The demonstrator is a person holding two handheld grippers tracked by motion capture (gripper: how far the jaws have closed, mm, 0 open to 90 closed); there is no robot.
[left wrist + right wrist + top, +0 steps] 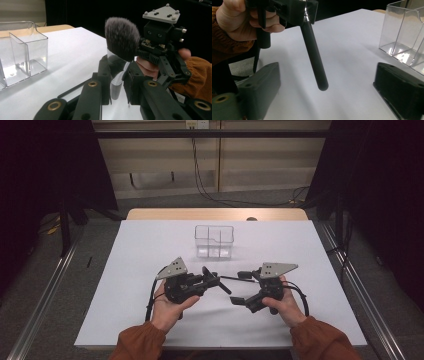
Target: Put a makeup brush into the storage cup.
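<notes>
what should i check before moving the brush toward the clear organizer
1. Left gripper shut on the makeup brush: ok, its jaws clamp the silver ferrule below the bristles.
2. Right gripper clear of the brush: ok, jaws stand wide apart and the black handle hangs free between them, untouched.
3. Clear organizer upright with its compartments open on top: ok.
4. Compartments free to take the brush: cannot tell fully; the ones seen from the left gripper view look bare.
5. Path across the white table cover to the organizer: ok, nothing lies between.
6. Brush orientation: handle points toward the right gripper, so it likely needs turning before going in.
</notes>
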